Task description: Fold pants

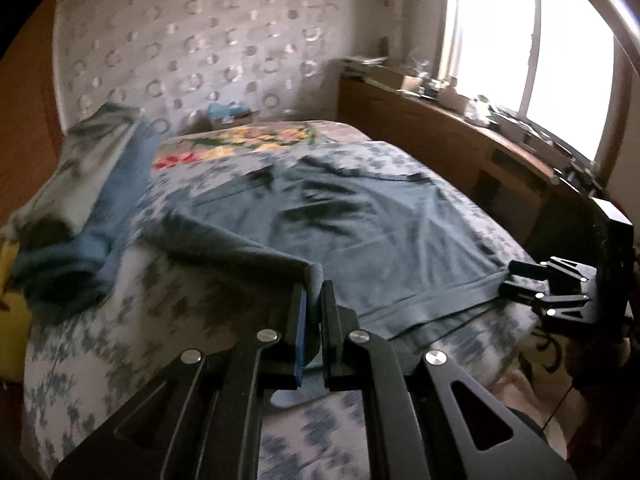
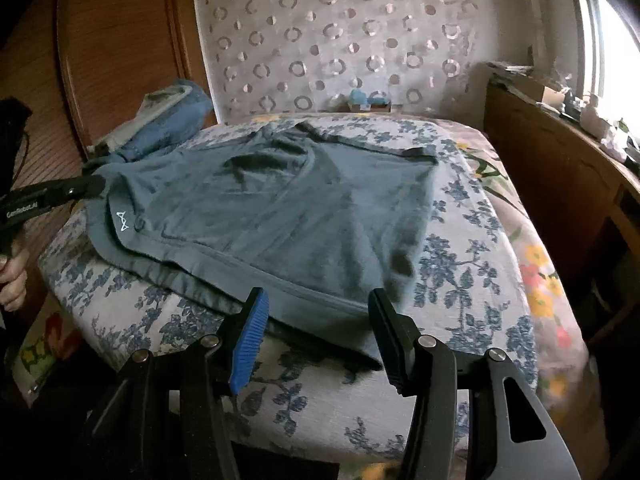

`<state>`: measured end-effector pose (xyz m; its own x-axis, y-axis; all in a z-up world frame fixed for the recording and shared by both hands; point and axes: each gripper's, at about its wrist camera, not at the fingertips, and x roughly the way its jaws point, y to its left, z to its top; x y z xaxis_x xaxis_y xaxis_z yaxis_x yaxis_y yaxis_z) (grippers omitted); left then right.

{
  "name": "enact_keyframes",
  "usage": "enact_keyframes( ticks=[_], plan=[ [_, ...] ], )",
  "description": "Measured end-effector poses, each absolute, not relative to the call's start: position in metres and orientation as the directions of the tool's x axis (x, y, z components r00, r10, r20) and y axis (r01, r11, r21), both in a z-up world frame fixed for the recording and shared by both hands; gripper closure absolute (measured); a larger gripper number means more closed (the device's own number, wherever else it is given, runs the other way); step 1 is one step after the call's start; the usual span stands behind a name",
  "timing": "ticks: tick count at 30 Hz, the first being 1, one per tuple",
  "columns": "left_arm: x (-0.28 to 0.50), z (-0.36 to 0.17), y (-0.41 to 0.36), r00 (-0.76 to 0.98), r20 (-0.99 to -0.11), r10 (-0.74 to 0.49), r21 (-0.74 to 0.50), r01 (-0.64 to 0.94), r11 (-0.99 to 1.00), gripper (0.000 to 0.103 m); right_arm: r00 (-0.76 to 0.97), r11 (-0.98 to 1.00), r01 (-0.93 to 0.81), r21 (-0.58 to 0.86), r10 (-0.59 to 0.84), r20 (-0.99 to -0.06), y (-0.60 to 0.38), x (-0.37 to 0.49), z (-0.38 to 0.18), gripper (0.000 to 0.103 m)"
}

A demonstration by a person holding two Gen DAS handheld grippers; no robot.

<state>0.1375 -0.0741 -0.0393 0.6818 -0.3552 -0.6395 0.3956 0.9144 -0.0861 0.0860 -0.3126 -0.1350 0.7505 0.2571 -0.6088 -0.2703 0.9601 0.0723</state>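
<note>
Floral bed held the grey pants, seemingly barely folded; left gripper clenched a near-edge corner, right gripper stood released.

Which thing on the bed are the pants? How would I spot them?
Find the bed with the blue-flowered cover. The pants lie spread across its middle: plain grey-blue cloth with a tiny white logo, unlike the rumpled brighter-blue pile by the wooden wall.

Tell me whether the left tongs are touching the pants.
Touching. In the left wrist view the left tongs are shut on a corner of the grey-blue pants, and the cloth lifts off the bed there.
</note>
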Motion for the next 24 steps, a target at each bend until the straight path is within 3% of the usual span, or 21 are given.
enact_keyframes(
  ticks=[15,24],
  plan=[
    [0.141,-0.006,-0.196,0.614,-0.625,-0.483,-0.075,0.568,0.819,0.096,0.792,0.967,-0.239,0.09,0.248,-0.558,-0.341,0.061,-0.129,0.049],
    [0.137,-0.009,-0.199,0.613,-0.644,-0.457,-0.066,0.551,0.832,0.096,0.792,0.968,-0.229,0.104,0.248,-0.558,-0.339,0.063,-0.134,0.049]
  ],
)
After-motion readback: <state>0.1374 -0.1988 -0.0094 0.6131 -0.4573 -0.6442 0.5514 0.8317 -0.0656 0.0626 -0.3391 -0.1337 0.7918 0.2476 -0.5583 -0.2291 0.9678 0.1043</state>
